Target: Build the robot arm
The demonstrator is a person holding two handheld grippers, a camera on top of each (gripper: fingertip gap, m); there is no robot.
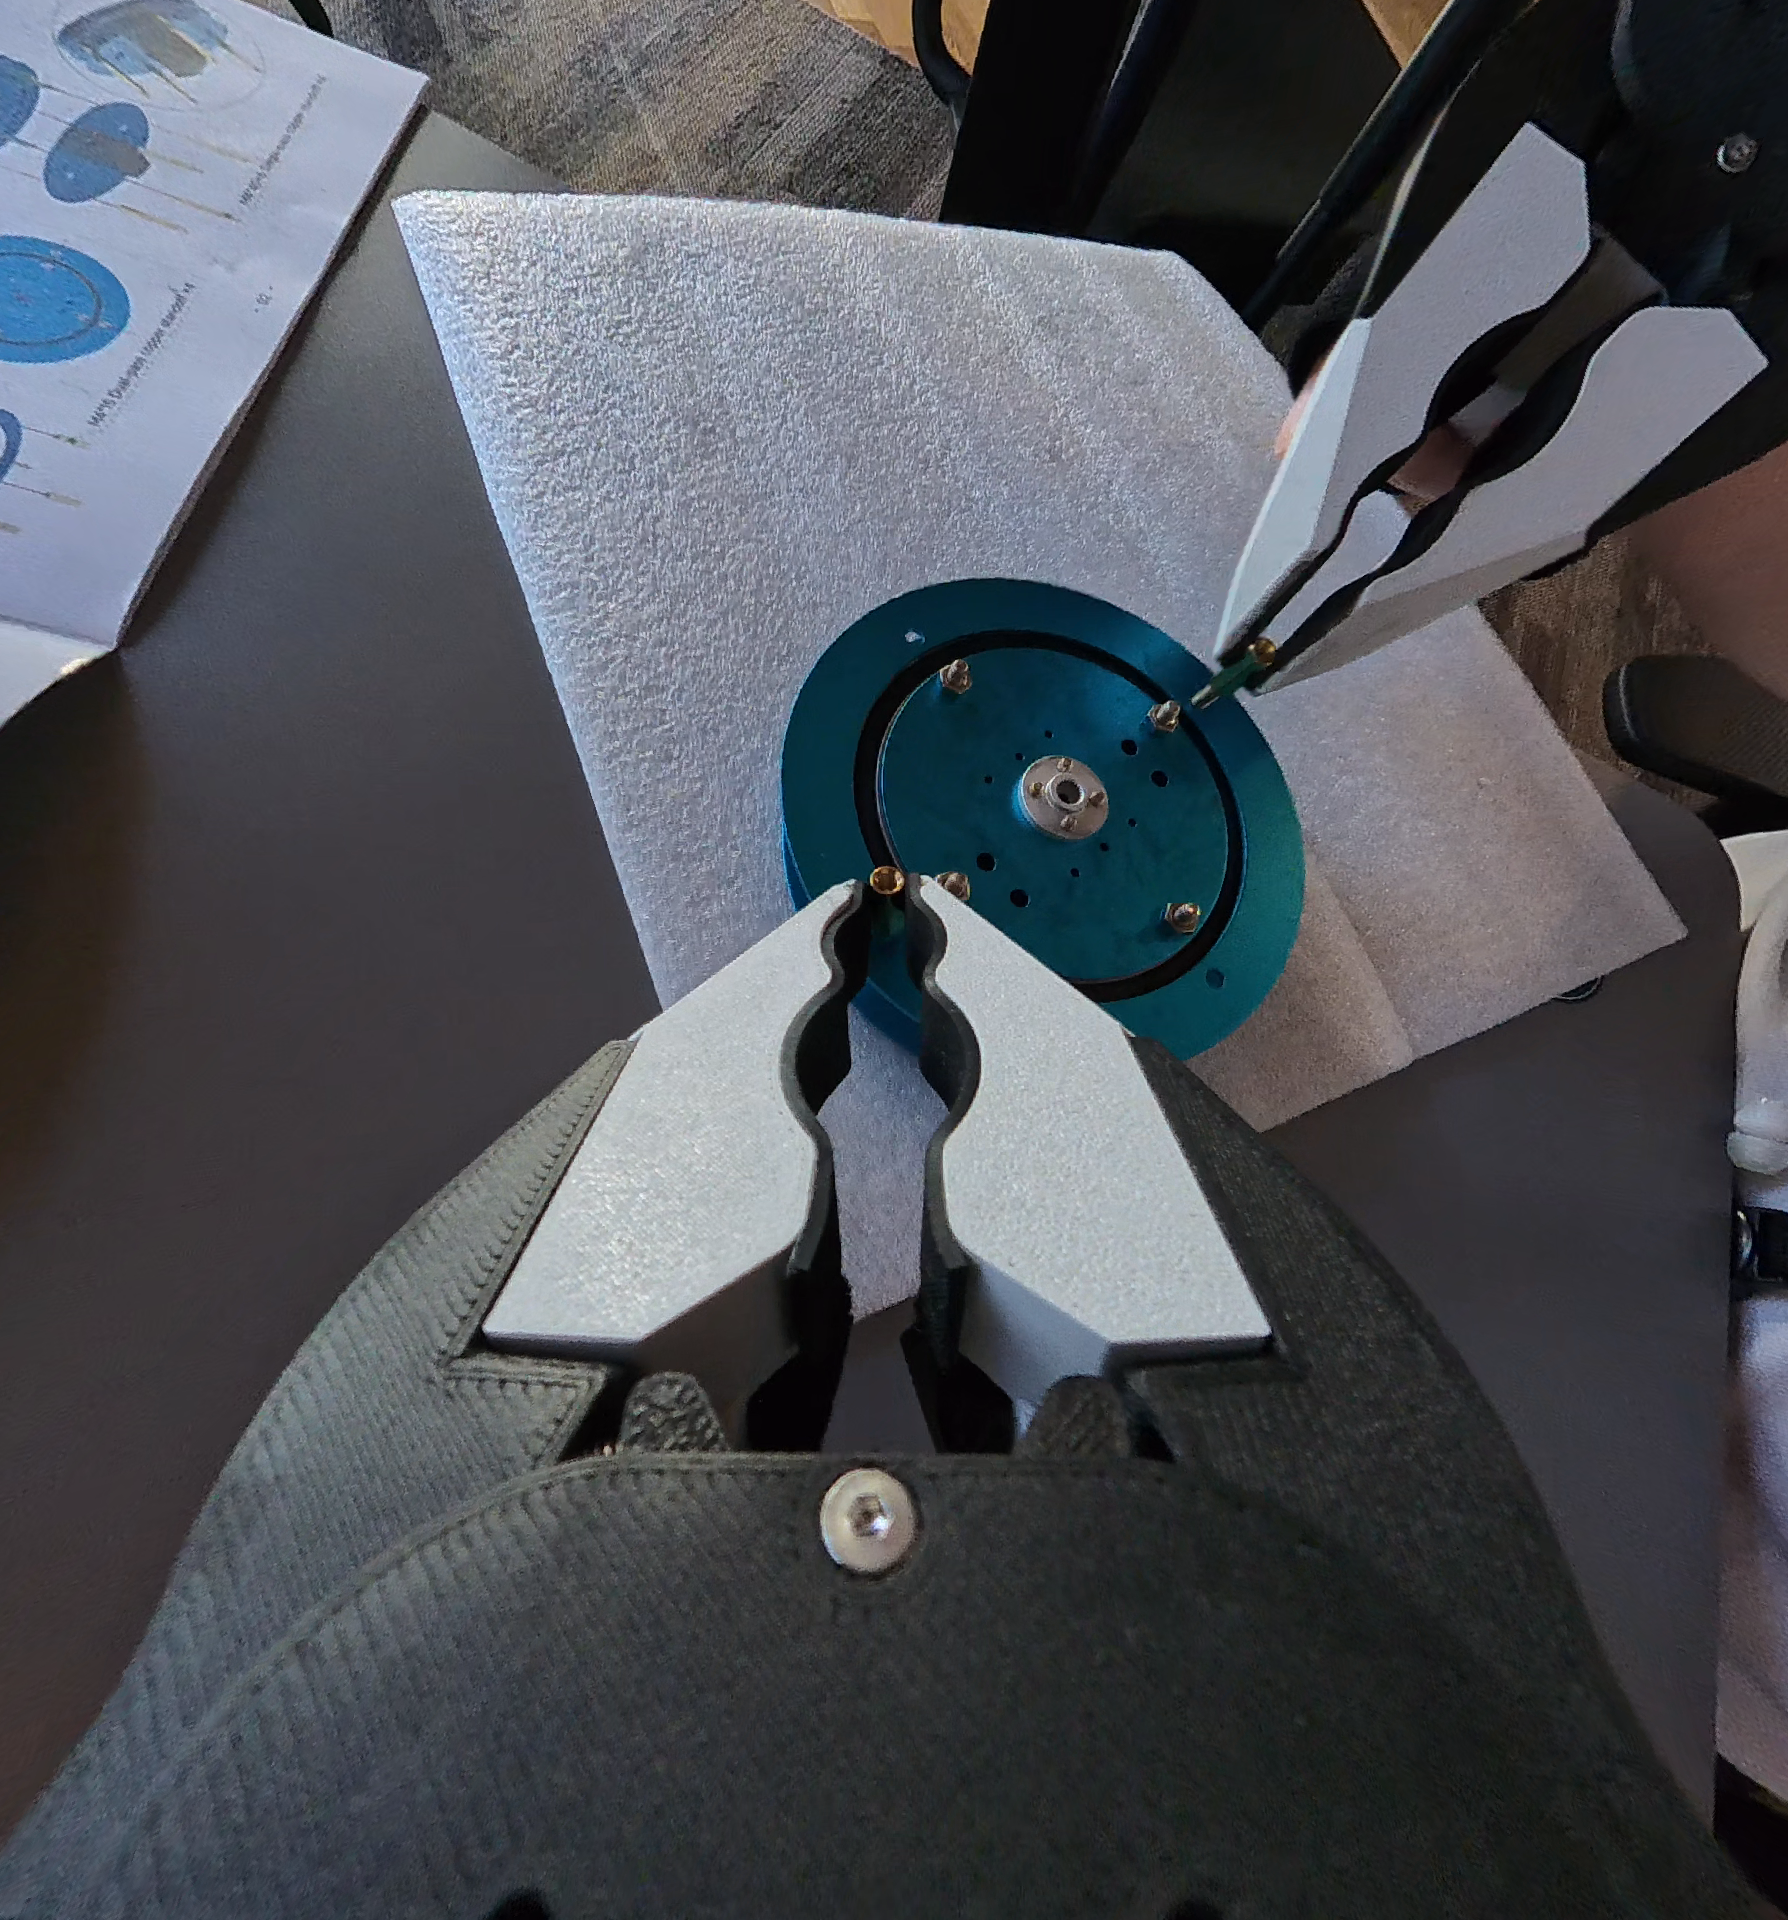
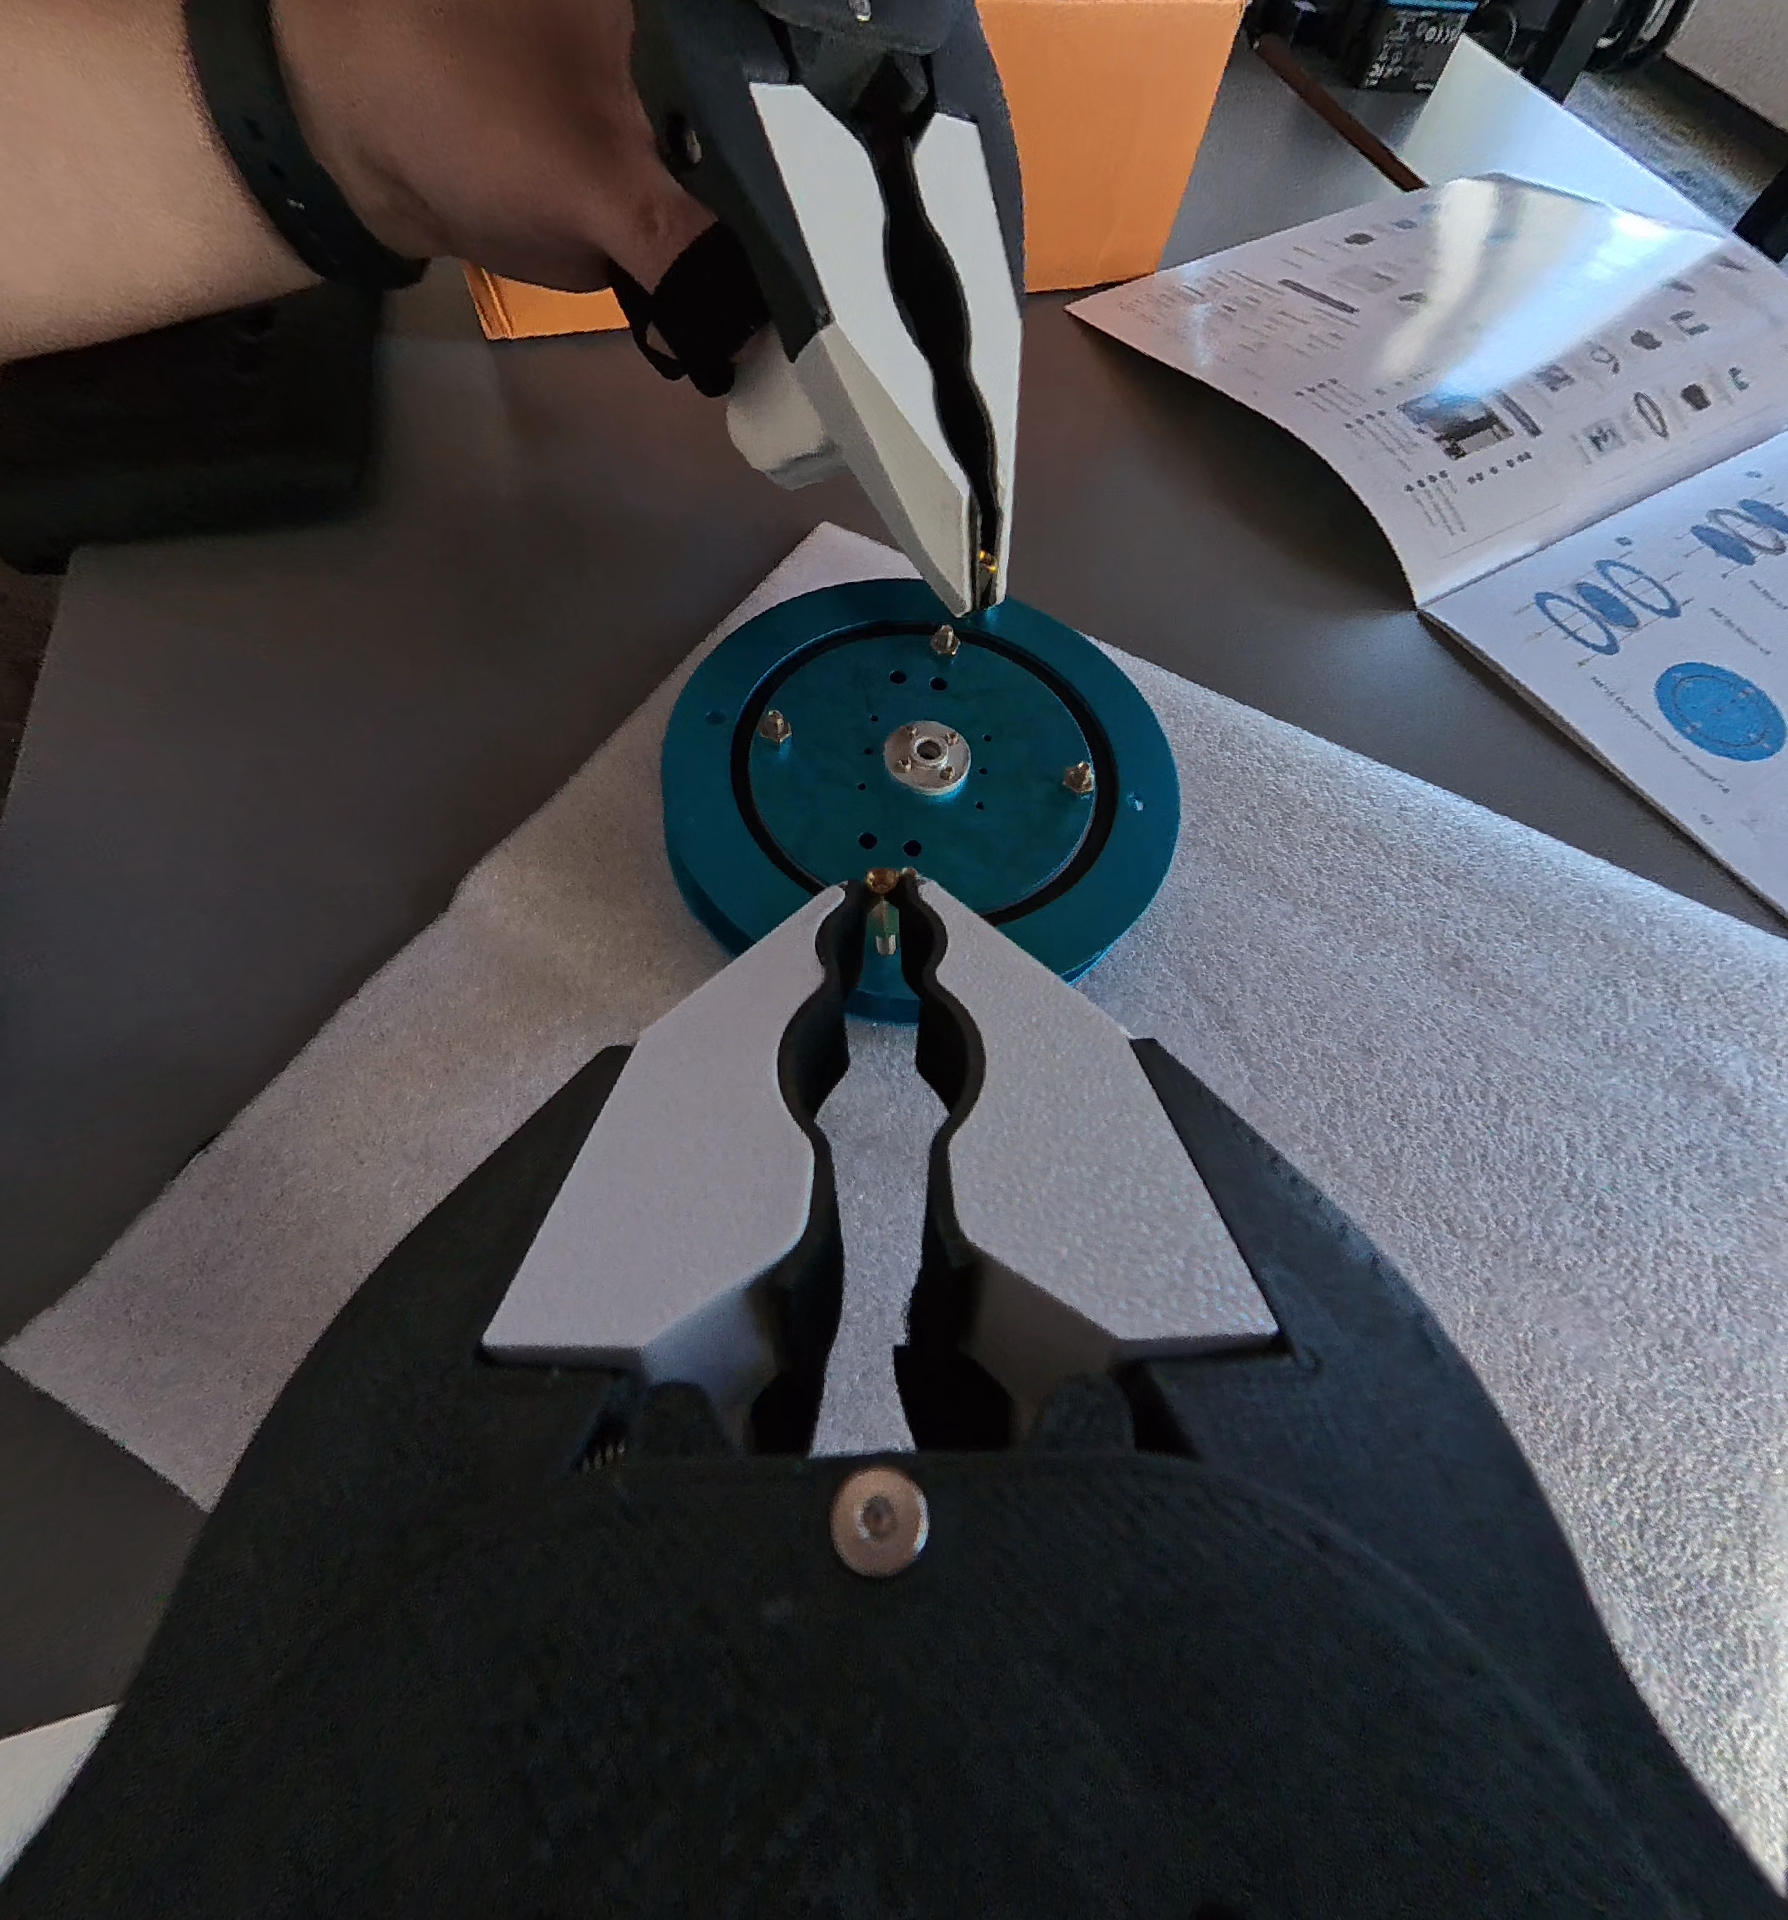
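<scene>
A blue metal disc (image 1: 1233,894) with a black ring, a silver hub (image 1: 1061,795) and several brass standoffs lies on white foam sheet (image 1: 817,499). My left gripper (image 1: 888,883) is shut on a small brass standoff (image 1: 886,882) at the disc's near rim. The right gripper (image 1: 1245,665) shows across the disc, shut on another brass standoff (image 1: 1260,654). In the right wrist view my right gripper (image 2: 885,881) pinches its brass standoff (image 2: 882,879) at the near rim of the disc (image 2: 1129,790), and the left gripper (image 2: 983,592) is at the far rim.
An open instruction booklet (image 1: 90,291) with blue diagrams lies on the dark table (image 1: 298,935); it also shows in the right wrist view (image 2: 1596,499). An orange cardboard box (image 2: 1108,135) stands behind. A person's arm with a black wristband (image 2: 277,156) holds the left gripper. My left tips are roughly 4 cm from the silver hub (image 1: 1061,795). It is also in sight in the right wrist view (image 2: 934,744).
</scene>
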